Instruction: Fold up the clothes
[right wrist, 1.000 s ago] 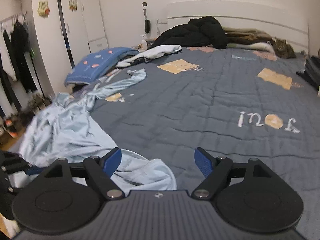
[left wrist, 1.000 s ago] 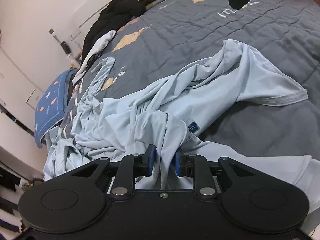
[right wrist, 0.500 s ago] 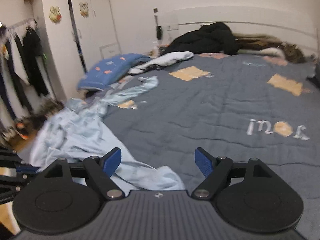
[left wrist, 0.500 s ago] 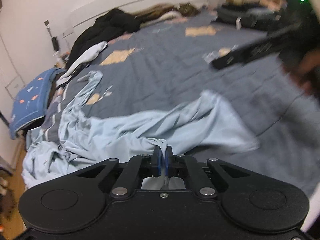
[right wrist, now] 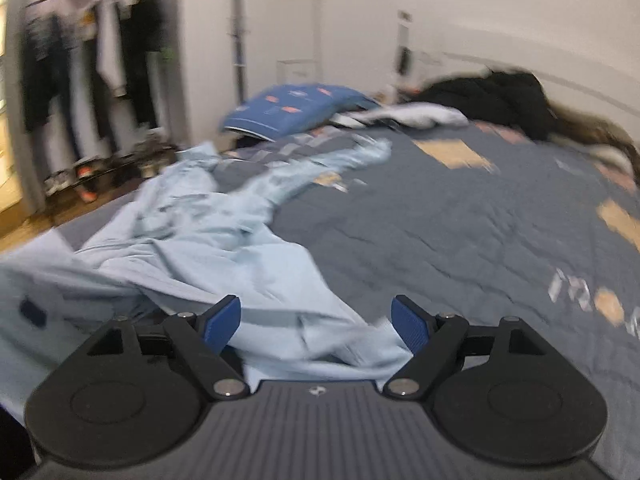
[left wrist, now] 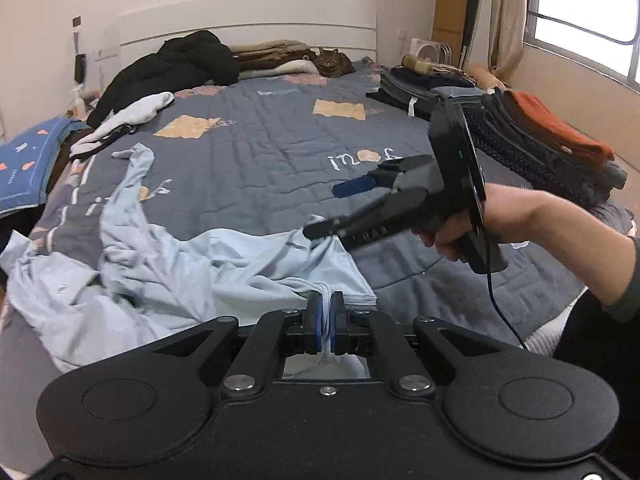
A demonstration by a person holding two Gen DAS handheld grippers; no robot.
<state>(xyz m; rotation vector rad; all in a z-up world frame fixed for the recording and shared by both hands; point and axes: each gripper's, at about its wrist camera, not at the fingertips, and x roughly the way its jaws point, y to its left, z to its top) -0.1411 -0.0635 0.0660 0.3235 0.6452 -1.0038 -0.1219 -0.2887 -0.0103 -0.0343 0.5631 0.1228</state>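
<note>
The left gripper [left wrist: 326, 322] has its two blue-padded jaws pressed nearly together on a bunched fold of the crumpled pale blue cotton garment [left wrist: 192, 276], and a strip of the cloth runs down between the pads. From that pinch the garment spreads ahead and to the gripper's left across the grey quilted bedspread [left wrist: 280, 148], with one long twisted part trailing away toward the far left.

Ahead and to the right of the left gripper, the right gripper [left wrist: 338, 208] is held in a person's hand [left wrist: 480, 224], a black cable hanging under it. Its jaws stand wide apart, holding nothing; the lower black finger [left wrist: 320, 227] lies at the garment's raised edge, though whether it touches the cloth is not clear. In the right wrist view the two blue pads frame the garment's near part, which lies between and just below them; that view is blurred.

Farther out, to the right of both grippers, a stack of folded dark and rust-orange clothes [left wrist: 540, 136] sits at the bed's edge. At the far end, a black jacket [left wrist: 180, 64] is heaped against the white headboard [left wrist: 248, 20], and a tabby cat [left wrist: 334, 62] rests beside folded blankets. To the far left lies a blue patterned pillow [left wrist: 24, 164].
</note>
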